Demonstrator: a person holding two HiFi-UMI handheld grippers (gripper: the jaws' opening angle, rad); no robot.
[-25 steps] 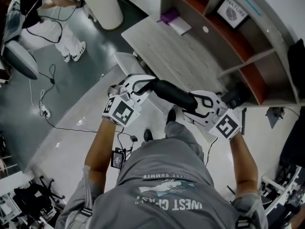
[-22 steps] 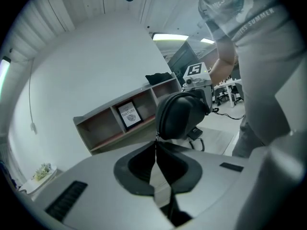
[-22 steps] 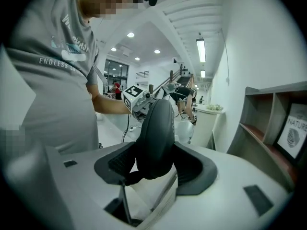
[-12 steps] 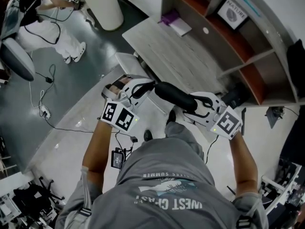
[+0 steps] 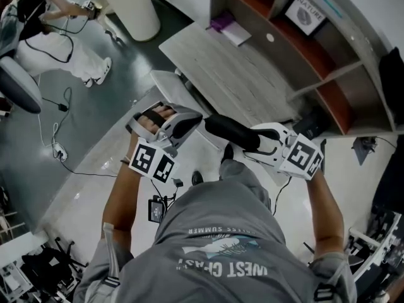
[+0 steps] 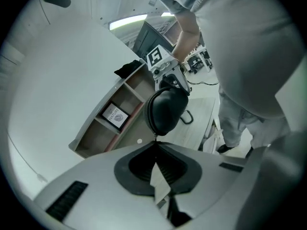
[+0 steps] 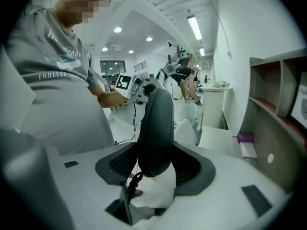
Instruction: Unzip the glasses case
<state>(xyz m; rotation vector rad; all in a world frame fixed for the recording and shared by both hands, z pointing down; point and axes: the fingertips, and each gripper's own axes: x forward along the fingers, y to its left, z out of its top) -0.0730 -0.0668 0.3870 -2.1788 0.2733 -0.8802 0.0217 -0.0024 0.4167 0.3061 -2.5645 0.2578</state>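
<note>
A person stands holding a black oval glasses case [image 5: 232, 130] in mid-air in front of the body, clear of the grey table [image 5: 221, 68] at 12 o'clock; in the head view the case runs from 10 o'clock down to 4 o'clock between two hand-held tools. The right gripper [image 5: 257, 145], at the 4 o'clock end, has its jaws wide around the case body, pads pressing on both sides; those jaws have just been closing onto it. The left gripper [image 5: 196, 118], at the 10 o'clock end, is clenched tight, its tips apparently nipping the small zipper pull [image 6: 154, 139] at that end of the case. The case looks closed, so I judge the unzipping barely begun. To do it well, the right side should hold the body rigid; the left should draw the pull along the seam, rolling round the curved end; it should never tug outward, lest the thin pull slip free.
</note>
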